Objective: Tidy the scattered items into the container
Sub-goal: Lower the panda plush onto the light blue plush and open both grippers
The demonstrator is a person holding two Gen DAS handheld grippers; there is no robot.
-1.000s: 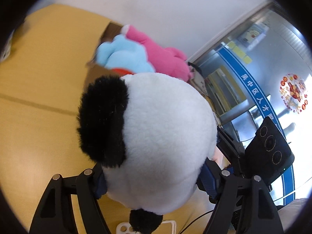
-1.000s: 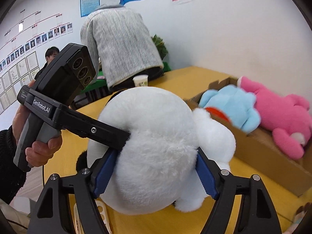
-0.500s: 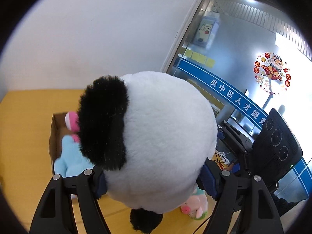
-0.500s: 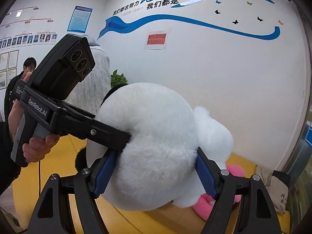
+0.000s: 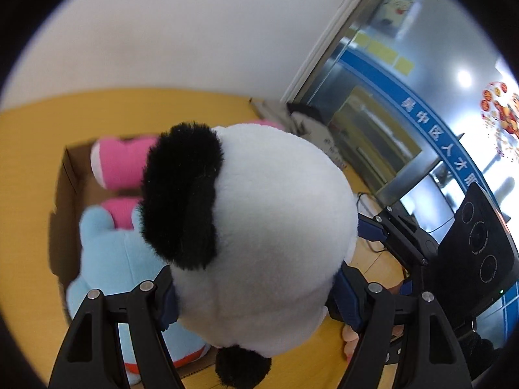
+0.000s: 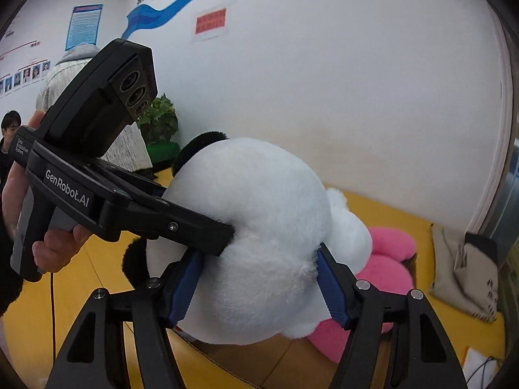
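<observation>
Panda plush hangs ear up (tail down) over cardboard box.

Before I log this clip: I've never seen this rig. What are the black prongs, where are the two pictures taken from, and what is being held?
There is no robot here. A person holds a hand-held gripper in each hand, and each one carries a wide-angle camera looking forward along its two black fingers; those are the prongs at the bottom of each picture.

In the left camera's view the left gripper presses its blue pads on a big panda plush. In the right camera's view the right gripper squeezes the same panda from another side; its jaws have just closed a little tighter on it. The left tool, in a hand, crosses that picture.

Below the panda, on a yellow table, stands an open cardboard box with a blue plush and a pink plush inside.
</observation>
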